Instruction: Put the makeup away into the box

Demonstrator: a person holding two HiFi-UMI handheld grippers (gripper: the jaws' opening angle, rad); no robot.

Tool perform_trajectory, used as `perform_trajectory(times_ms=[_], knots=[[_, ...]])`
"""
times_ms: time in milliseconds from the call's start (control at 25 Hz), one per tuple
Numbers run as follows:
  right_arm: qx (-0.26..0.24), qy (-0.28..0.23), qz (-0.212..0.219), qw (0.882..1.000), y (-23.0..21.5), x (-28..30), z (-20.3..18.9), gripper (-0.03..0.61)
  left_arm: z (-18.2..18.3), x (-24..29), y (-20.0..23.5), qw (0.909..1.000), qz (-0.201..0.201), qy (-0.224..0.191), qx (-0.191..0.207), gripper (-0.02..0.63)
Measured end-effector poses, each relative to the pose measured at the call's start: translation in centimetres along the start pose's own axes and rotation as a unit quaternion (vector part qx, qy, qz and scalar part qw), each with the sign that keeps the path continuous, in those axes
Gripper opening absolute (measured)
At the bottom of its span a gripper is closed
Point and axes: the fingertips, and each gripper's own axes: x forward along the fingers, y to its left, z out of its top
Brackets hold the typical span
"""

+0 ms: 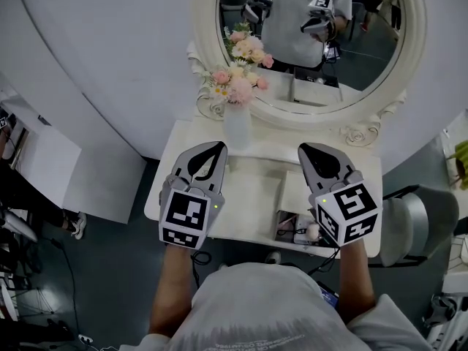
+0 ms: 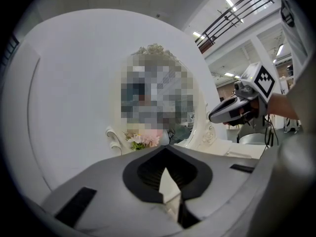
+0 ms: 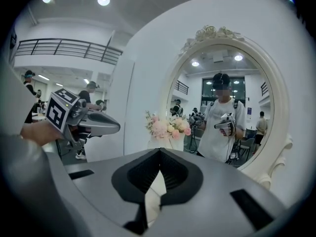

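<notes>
A white counter (image 1: 252, 196) fills the middle of the head view, with an oval mirror (image 1: 307, 115) above it in the upper half of the frame. A bunch of pink and cream flowers (image 1: 238, 82) stands in a pale vase (image 1: 238, 126) at the mirror's lower left edge.

The left gripper (image 1: 219, 146) is left of centre and the right gripper (image 1: 303, 148) right of centre. Both are held over the counter and point toward the mirror, well apart from each other.

In the left gripper view the left gripper's fingers (image 2: 133, 177) are pressed together at the tips, with nothing between them. In the right gripper view the right gripper's fingers (image 3: 123, 179) also meet at the tips and hold nothing.

The box (image 1: 287, 225) sits at the counter's near edge, lower right of centre, partly hidden under the right gripper's marker cube. Small pink and white makeup (image 1: 303, 232) lies inside it, too small to tell apart.

A person holding two grippers is reflected in the mirror.
</notes>
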Motion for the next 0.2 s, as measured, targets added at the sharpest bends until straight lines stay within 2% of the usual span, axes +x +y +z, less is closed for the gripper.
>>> perform_trajectory(times_ms=[200], knots=[[0.0, 0.002, -0.005, 1.0, 0.12, -0.23, -0.09, 0.0, -0.04, -0.27, 0.04, 1.0, -0.001, 0.0, 0.0, -0.005]])
